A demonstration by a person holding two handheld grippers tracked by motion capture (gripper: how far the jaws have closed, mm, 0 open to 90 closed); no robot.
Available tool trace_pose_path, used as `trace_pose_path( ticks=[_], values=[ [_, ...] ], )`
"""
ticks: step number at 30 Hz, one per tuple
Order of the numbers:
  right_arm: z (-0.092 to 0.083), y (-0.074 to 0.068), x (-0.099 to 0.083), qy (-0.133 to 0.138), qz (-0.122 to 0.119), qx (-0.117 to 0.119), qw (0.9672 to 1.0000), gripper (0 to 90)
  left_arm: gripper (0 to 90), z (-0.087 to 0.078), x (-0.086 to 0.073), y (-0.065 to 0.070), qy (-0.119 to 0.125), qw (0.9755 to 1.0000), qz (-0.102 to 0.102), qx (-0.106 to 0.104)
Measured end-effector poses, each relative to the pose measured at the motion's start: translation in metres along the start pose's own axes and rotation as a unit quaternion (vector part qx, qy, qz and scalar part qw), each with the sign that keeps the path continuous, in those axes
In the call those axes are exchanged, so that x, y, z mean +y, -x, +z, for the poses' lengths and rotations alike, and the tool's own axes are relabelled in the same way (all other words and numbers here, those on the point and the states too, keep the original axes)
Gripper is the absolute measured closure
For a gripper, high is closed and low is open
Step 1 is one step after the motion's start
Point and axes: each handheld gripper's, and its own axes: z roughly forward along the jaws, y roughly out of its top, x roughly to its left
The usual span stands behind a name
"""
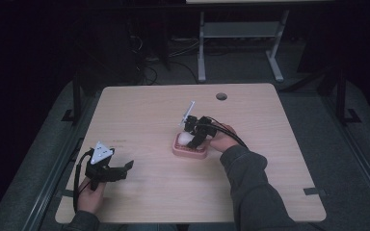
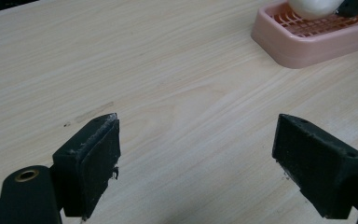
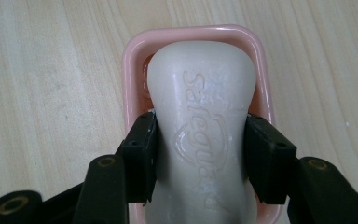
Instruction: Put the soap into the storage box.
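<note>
A white, waisted bar of soap (image 3: 200, 135) with an embossed brand mark is pinched at its narrow middle by the right hand-held gripper (image 3: 200, 156), one black pad pressed to each flank. The bar sits over a pink plastic soap dish (image 3: 135, 60) with a slatted floor, approx. at the centre of the pale wood-grain surface (image 1: 149, 110). Whether the bar's underside is resting on the slats or is just clear of them can't be told from the right gripper view; in the high view the soap (image 1: 186, 139) seems slightly raised at one end.

The left hand-held gripper (image 1: 120, 169) is held near the front-left corner of the surface, well apart from the dish (image 1: 189, 150), jaws spread wide with nothing between them. In the left gripper view the dish (image 2: 307, 44) is seen at top right with the soap (image 2: 310, 7) in it.

The step in hand is judged to be handling the bar at the dish, w/ the right side doing the work. For that to be done well:
- Grip kept at the waist, where the pads are seated; soap is slick, so squeeze should be firm but not increased abruptly, or the bar may be squirted out.
- Bar kept level and centred between the dish's long walls, so no rim is caught.
- Motion kept vertical and slow; the light dish could be dragged or tipped otherwise.
- Left side could be brought in to steady the dish if it is seen to shift.
</note>
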Motion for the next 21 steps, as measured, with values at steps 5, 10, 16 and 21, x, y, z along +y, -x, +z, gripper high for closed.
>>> trace_pose_path(
  ticks=[5,10,16,21],
  values=[
    [0.005,0.000,0.002,-0.007,0.002,0.003,1.0000,48.1,14.7,0.000,0.000,0.000,0.000,1.0000,0.001,0.000],
    [0.011,0.000,0.001,-0.018,0.003,0.006,0.9998,47.6,14.7,0.000,0.000,0.000,-0.002,1.0000,0.004,0.000],
    [0.003,0.000,0.002,0.011,0.006,0.012,0.9999,45.9,14.7,0.000,0.001,0.001,-0.004,1.0000,0.007,-0.001],
    [-0.001,-0.002,-0.001,0.009,0.008,0.015,0.9998,41.6,14.7,0.000,0.001,0.001,-0.003,1.0000,0.008,-0.001]
  ],
)
